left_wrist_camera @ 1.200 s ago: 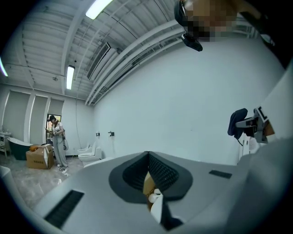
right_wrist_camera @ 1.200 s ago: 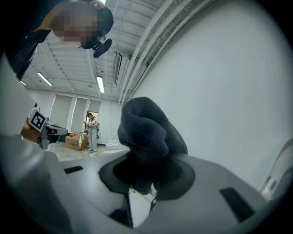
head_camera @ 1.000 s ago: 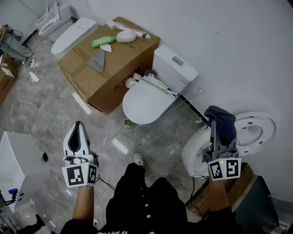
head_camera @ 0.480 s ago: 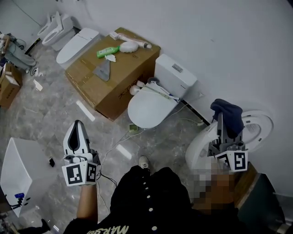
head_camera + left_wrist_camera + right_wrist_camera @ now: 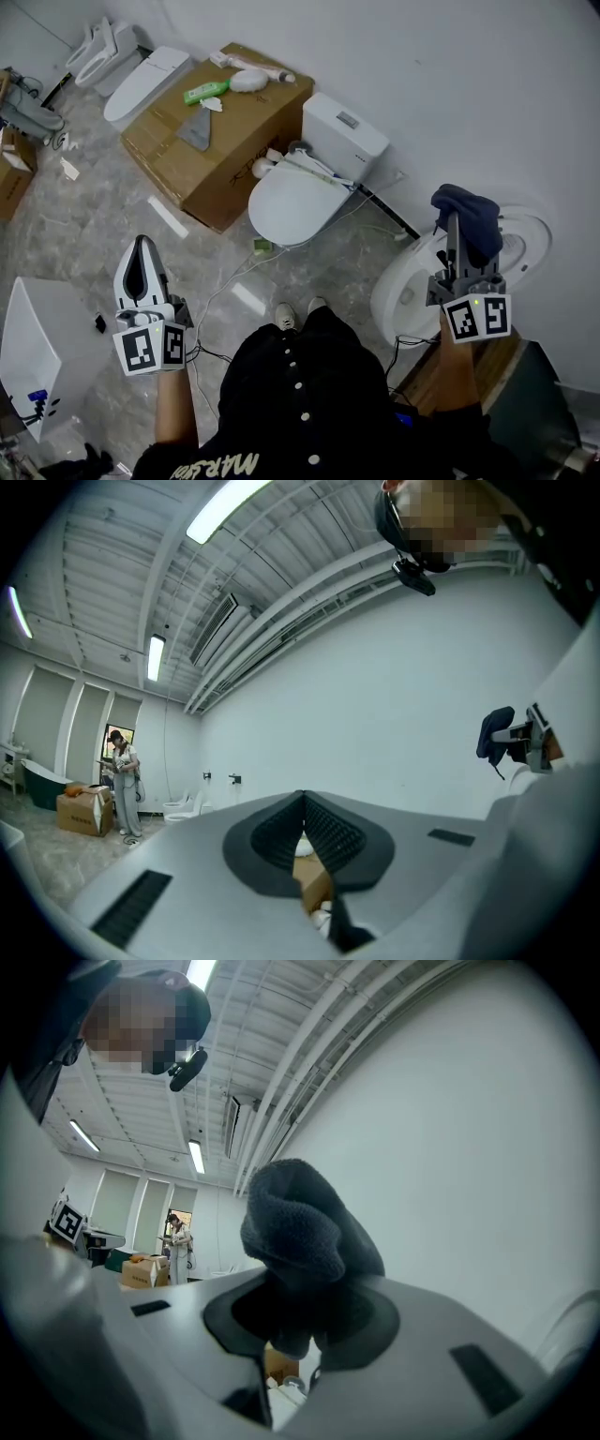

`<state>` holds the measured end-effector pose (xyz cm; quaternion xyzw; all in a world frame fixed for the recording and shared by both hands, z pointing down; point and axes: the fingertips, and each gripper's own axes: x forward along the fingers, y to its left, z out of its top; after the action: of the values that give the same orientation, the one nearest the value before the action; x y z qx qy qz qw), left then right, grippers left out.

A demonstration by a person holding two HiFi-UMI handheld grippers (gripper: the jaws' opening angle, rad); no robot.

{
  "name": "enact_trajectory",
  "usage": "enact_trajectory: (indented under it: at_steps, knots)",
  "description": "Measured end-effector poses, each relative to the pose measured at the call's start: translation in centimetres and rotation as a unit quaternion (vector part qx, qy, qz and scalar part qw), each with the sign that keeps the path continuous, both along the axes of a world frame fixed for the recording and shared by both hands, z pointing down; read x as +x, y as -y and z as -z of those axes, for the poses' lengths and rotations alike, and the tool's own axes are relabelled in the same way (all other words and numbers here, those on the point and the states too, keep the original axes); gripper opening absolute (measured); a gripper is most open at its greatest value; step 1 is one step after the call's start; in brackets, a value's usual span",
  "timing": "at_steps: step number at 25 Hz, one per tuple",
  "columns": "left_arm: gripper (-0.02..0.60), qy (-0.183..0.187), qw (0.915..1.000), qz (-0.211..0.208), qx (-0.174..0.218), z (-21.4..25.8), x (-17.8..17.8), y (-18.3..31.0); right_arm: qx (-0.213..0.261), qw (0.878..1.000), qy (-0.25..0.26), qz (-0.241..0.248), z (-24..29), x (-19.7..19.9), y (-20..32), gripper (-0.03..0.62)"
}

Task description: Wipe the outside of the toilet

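The white toilet [image 5: 405,292] stands at the right of the head view, with its raised seat ring [image 5: 521,246] against the wall. My right gripper [image 5: 454,232] is above the toilet's rim, shut on a bunched dark blue cloth [image 5: 467,217]. I cannot tell whether the cloth touches the toilet. In the right gripper view the cloth [image 5: 302,1227] bulges out of the jaws of the right gripper [image 5: 291,1312]. My left gripper [image 5: 141,244] hangs over the floor at the left, far from the toilet, shut and holding nothing. In the left gripper view the left gripper [image 5: 305,799] has its pads meeting.
A second toilet [image 5: 292,204] with its tank [image 5: 345,139] stands mid-room beside a large cardboard box [image 5: 225,141] carrying bottles and brushes. More toilets [image 5: 142,73] sit at the far left. A white box [image 5: 28,337] is at my left. Cables cross the floor. A person [image 5: 122,780] stands far off.
The view has swung slightly. My right gripper with the cloth has moved a little up along the toilet toward the wall. The left gripper has drifted down and left.
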<state>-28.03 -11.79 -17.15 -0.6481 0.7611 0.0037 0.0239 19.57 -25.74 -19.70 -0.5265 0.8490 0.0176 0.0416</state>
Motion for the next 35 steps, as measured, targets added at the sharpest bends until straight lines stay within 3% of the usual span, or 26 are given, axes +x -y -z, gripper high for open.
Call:
enact_trajectory:
  at_steps: [9,21,27,35]
  knots:
    - [0.011,0.025,0.9989,0.039,-0.012,1.0,-0.5,-0.6,-0.017,0.999,-0.021,0.023,0.0,2.6,2.1,0.095]
    - [0.011,0.042,0.9978,0.051,-0.005,1.5,-2.1,-1.2,-0.012,1.0,-0.017,0.02,-0.3,3.2,2.5,0.095]
    - [0.011,0.041,0.9968,0.069,-0.001,2.1,-3.4,-2.1,-0.007,1.0,-0.02,0.018,-0.4,3.3,2.7,0.095]
    - [0.011,0.028,0.9977,0.061,0.006,1.6,-2.5,-1.7,-0.02,1.0,-0.01,0.021,-0.8,3.1,3.0,0.092]
